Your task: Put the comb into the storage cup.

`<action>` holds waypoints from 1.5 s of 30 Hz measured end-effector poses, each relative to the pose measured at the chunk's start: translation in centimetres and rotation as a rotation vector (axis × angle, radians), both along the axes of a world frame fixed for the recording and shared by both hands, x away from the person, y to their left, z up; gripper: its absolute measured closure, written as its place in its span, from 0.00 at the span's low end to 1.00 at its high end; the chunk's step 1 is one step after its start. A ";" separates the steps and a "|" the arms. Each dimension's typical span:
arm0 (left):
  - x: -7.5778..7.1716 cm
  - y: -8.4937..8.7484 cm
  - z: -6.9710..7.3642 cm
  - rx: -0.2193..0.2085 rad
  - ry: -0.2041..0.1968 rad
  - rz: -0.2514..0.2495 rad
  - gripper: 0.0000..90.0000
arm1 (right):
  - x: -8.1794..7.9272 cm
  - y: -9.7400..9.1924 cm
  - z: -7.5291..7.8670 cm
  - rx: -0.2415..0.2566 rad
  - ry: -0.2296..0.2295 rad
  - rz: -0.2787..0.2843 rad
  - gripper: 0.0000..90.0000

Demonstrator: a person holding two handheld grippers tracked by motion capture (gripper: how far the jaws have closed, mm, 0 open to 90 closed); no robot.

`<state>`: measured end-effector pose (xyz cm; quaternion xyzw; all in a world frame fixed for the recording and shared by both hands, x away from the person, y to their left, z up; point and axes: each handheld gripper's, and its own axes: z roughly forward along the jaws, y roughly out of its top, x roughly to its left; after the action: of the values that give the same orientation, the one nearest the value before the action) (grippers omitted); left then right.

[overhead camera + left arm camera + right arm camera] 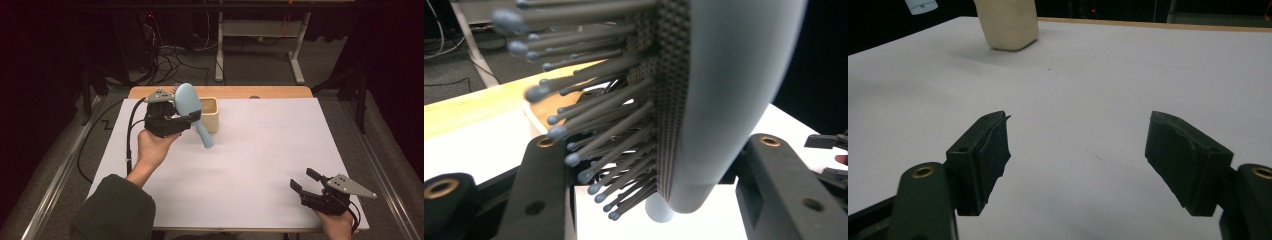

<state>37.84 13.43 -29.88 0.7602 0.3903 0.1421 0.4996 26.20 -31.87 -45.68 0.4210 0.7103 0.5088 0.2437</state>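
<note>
Dim room, white table (240,165) with a wooden strip along its far edge, cables on the floor behind. Your left gripper (187,116), upper left of the high view, is clamped on the head of a blue hairbrush (189,102), held off the table just in front of the cream box (212,114), handle slanting down to the right, bristles (589,120) pointing left in the left gripper view. Your right gripper (306,181) sits at the lower right on the table, jaws wide apart, nothing between them, well apart from the brush.
</note>
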 end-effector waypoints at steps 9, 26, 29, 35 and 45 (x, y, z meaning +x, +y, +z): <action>1.4 -0.1 0.5 0.007 0.002 0.025 0.57 | 0.0 -0.1 0.0 0.004 0.000 -0.003 0.29; 3.4 -0.3 1.1 -0.007 0.009 0.059 0.57 | 0.1 0.0 -0.1 0.002 0.005 0.001 0.30; 3.9 -0.4 1.1 -0.007 0.016 0.070 0.57 | 0.2 0.0 -0.1 0.002 0.008 0.002 0.30; 4.6 -0.6 1.5 -0.005 0.018 0.087 0.57 | 0.2 -0.1 -0.1 0.006 0.005 0.003 0.30; 5.7 -0.8 2.1 0.005 0.019 0.114 0.57 | 0.3 -0.1 -0.1 0.004 0.012 0.004 0.30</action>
<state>43.58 12.66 -27.81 0.7393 0.4373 0.1638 0.4852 26.46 -31.98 -45.82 0.4231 0.7113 0.5084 0.2377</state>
